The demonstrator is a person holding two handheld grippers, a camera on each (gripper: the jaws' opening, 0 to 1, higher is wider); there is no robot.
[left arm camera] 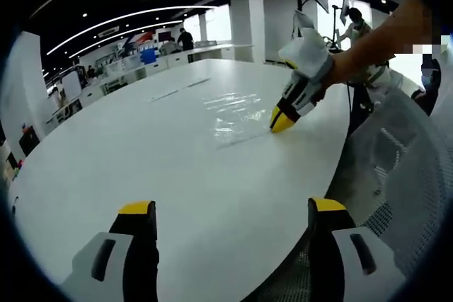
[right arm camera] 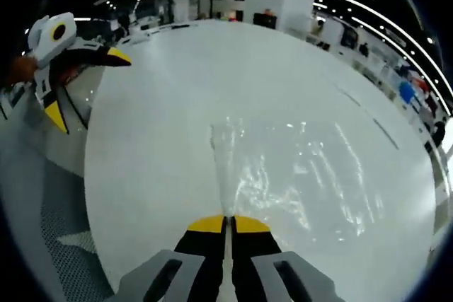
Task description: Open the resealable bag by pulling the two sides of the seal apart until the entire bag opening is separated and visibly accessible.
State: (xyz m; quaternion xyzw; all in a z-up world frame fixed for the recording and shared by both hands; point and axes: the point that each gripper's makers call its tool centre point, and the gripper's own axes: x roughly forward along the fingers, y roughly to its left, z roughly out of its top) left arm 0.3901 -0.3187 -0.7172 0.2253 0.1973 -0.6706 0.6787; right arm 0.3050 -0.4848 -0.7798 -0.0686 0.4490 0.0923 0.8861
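A clear resealable bag [left arm camera: 237, 114] lies flat on the white round table [left arm camera: 141, 146]; it is glossy and hard to outline. My right gripper [left arm camera: 282, 119], held by a person's hand, is shut on the bag's near edge. In the right gripper view its yellow-tipped jaws [right arm camera: 228, 224] meet on a strip of the bag [right arm camera: 297, 167], which spreads away ahead of them. My left gripper [left arm camera: 232, 206] hovers open above the table's near side, well short of the bag, with nothing between its jaws. It also appears as the open left gripper [right arm camera: 88, 86] beyond the table's edge.
A grey mesh chair [left arm camera: 403, 175] stands against the table's edge, seen as the chair [right arm camera: 56, 224] in the right gripper view. A white pillar [left arm camera: 249, 22] and desks with people stand far behind. Two thin strips [left arm camera: 177, 90] lie on the far tabletop.
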